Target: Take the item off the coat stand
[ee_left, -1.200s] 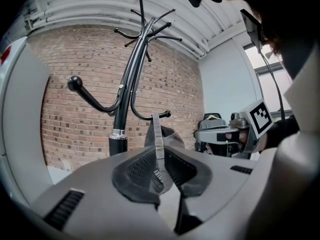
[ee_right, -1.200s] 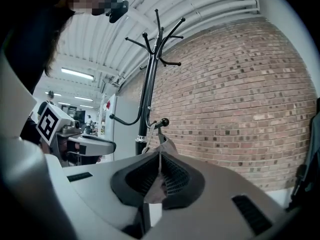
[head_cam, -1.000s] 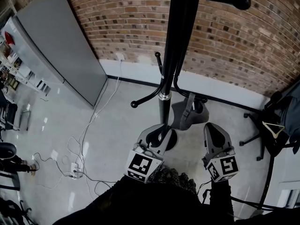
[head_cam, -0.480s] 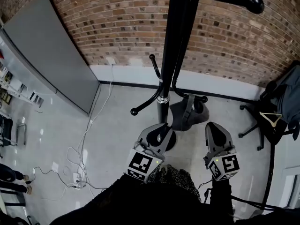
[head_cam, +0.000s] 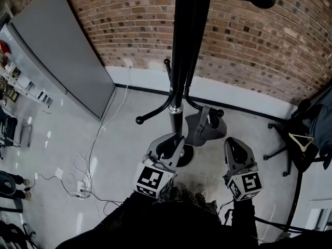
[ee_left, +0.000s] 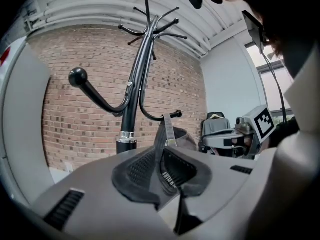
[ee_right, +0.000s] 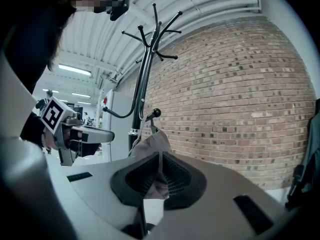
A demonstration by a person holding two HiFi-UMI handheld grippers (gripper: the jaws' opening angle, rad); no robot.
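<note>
Hanging from a low hook of the black metal coat stand (head_cam: 179, 61), the grey fabric item with a strap (head_cam: 199, 133) sits ahead of both tongs and touches neither. Left tongs (head_cam: 174, 140) are clenched on nothing, with the stand's pole just left of their aim. Right tongs (head_cam: 232, 140) are likewise clenched and empty, the item straight ahead. Beyond them stands a red brick wall (head_cam: 249, 45).

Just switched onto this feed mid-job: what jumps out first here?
The tall black coat stand fills the middle of the head view, against a red brick wall. A grey fabric item hangs by its strap from one of the low hooks, with the left gripper and right gripper close below it.
</note>
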